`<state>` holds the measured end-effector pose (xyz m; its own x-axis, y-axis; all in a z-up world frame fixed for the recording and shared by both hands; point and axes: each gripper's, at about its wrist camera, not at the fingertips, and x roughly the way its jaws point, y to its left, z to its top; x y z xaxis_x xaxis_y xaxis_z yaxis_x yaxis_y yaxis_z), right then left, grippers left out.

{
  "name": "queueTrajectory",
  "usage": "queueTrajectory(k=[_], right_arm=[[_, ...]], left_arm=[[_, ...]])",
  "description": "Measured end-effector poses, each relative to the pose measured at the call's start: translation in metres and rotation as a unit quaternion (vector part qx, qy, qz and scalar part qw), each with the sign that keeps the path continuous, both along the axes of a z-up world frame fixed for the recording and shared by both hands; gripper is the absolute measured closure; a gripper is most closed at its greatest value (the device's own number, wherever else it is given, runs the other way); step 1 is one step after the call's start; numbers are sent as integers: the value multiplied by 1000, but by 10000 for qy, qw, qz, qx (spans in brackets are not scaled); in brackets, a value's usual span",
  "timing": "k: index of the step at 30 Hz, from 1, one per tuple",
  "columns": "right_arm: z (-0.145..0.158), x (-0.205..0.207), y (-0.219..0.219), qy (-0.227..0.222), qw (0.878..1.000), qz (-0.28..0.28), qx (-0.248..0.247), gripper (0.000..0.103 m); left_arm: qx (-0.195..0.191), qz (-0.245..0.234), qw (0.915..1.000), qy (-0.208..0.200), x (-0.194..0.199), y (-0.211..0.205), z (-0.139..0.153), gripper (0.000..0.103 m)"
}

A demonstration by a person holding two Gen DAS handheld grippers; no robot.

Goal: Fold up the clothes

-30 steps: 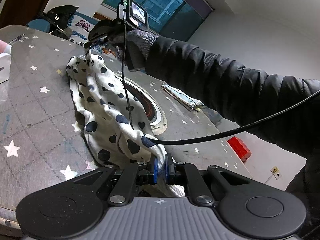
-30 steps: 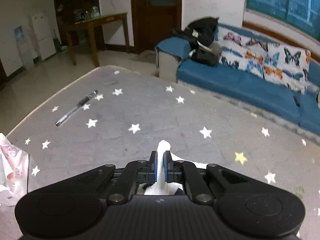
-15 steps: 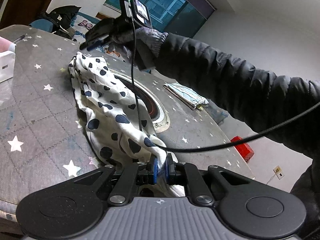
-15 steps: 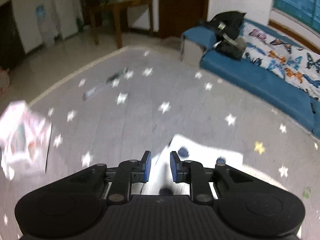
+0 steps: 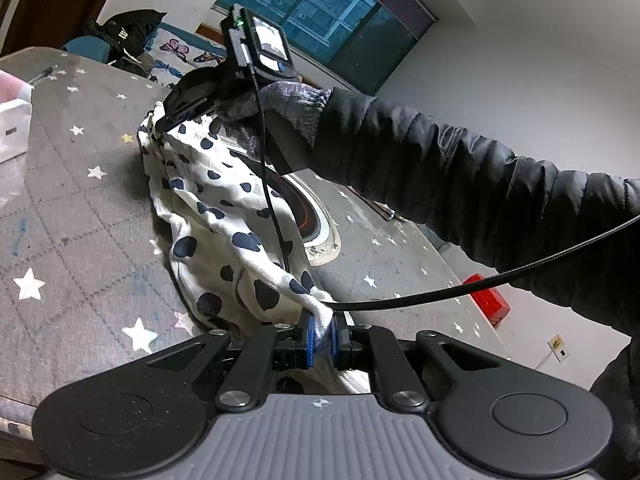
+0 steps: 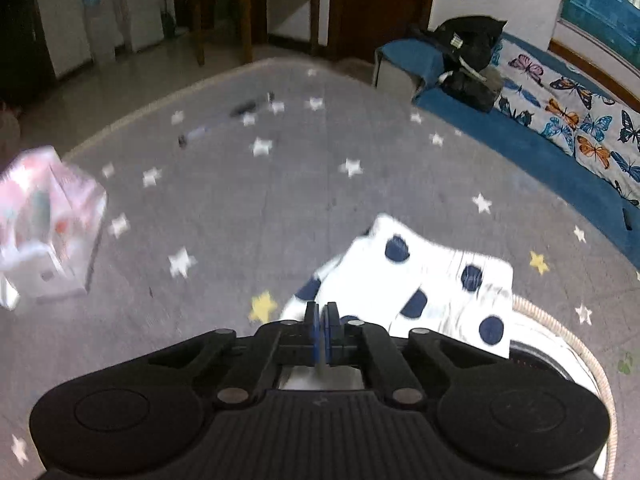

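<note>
A white garment with dark blue spots (image 5: 224, 216) lies in a long bunched strip on the grey star-patterned tablecloth (image 5: 72, 208). My left gripper (image 5: 322, 334) is shut on its near end. In the left wrist view my right gripper (image 5: 164, 122) hovers over the far end. In the right wrist view, which is blurred, the right gripper (image 6: 322, 322) has its jaws together with nothing visibly between them, and the spotted garment (image 6: 424, 284) lies flat just ahead and to the right.
A round inset hob (image 5: 304, 216) sits beside the cloth. A pink and white box (image 6: 44, 232) stands to the left, a pen (image 6: 224, 120) farther back. A blue sofa with butterfly cushions (image 6: 560, 120) lies beyond the table. A red object (image 5: 486, 300) is on the floor.
My right gripper let go of the far end of the garment, pulled back and up, then closed its jaws. The garment's far end dropped flat. My left gripper kept its hold.
</note>
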<state>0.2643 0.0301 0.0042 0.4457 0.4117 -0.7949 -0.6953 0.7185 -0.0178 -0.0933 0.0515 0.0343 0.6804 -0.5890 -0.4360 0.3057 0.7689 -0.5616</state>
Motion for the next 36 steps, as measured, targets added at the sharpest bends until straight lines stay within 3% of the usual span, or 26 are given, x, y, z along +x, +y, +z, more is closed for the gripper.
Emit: queueTrajectory(k=[5,11,17,24,27,32,36], right_arm=[[11,8,-5,131,9981,-194,572,102],[-10,7,2,419,9976,-192,518,100],[15,-2,-8,270,9984,30,497,96],[51,-21,-43,-110,9992,193,343,92],[61,-32,-66,-241,9992,250,217,88],[70,-61,-108,-420,9984,376,-25,80],[67,-94,-139,-496,9970,550,-231,74]], left_arm=[[3,48,9999,104,0,0,-4,94],[-15,117,9994,329,1,1,-11,92],[61,164,9991,375,-1,3,-9,89],[233,162,9990,359,-3,-6,-5,64],[307,166,9988,356,-3,-11,-3,63],[250,221,9981,524,0,-17,-1,66],[93,319,9966,758,7,-15,-1,89]])
